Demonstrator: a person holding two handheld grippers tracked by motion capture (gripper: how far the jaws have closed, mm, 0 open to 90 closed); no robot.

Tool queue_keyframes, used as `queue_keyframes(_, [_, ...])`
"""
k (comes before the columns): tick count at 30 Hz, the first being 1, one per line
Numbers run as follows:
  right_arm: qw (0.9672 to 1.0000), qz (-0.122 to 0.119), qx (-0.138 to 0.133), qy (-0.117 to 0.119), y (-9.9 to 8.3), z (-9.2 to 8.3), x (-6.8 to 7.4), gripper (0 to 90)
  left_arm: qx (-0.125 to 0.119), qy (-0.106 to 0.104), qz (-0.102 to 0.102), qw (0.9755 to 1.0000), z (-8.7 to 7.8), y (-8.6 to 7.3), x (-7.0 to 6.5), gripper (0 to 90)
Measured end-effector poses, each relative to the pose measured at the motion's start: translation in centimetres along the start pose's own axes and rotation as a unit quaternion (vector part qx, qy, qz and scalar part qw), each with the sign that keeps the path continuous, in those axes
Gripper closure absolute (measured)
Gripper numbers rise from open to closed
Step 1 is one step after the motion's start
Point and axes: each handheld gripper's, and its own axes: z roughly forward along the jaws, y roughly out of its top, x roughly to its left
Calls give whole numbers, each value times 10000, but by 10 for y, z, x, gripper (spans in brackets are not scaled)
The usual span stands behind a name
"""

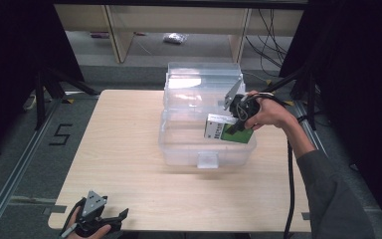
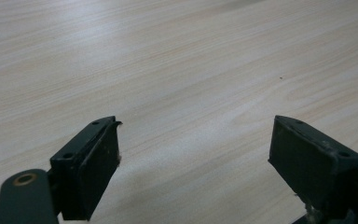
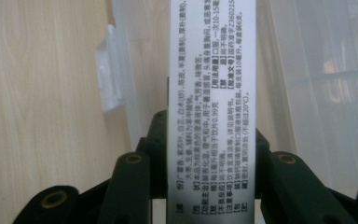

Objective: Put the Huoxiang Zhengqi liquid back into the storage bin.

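My right gripper is shut on a green and white carton and holds it over the right half of an open clear plastic bin in the middle of the table. In the right gripper view the carton's white printed side rises between the two black jaws, with the bin's front wall and latch to its left. My left gripper rests at the table's near left corner, jaws open and nothing between them; its fingertips hover over bare wood.
The bin's clear lid stands raised behind it. The wooden table has its near edge right under the left hand. A black cable trails from the right gripper along the forearm. Shelving legs stand on the floor beyond.
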Motion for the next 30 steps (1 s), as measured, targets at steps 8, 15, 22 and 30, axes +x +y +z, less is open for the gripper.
queue_keyframes(8, [9999, -42, 152, 14, -9, 18, -6, 649, -30, 30, -59, 10000, 2, 0, 0, 154])
queue_keyframes(15, [9996, -84, 254, 23, -11, 27, -6, 649, -80, 84, -100, 9999, 3, -1, 0, 154])
queue_keyframes(22, [9995, -67, 285, 75, -14, 35, -8, 649, 12, 15, 0, 10000, 1, 0, 0, 154])
queue_keyframes(30, [9990, -208, 352, 164, -18, 50, -9, 648, -41, 43, -60, 10000, 4, -1, -1, 154])
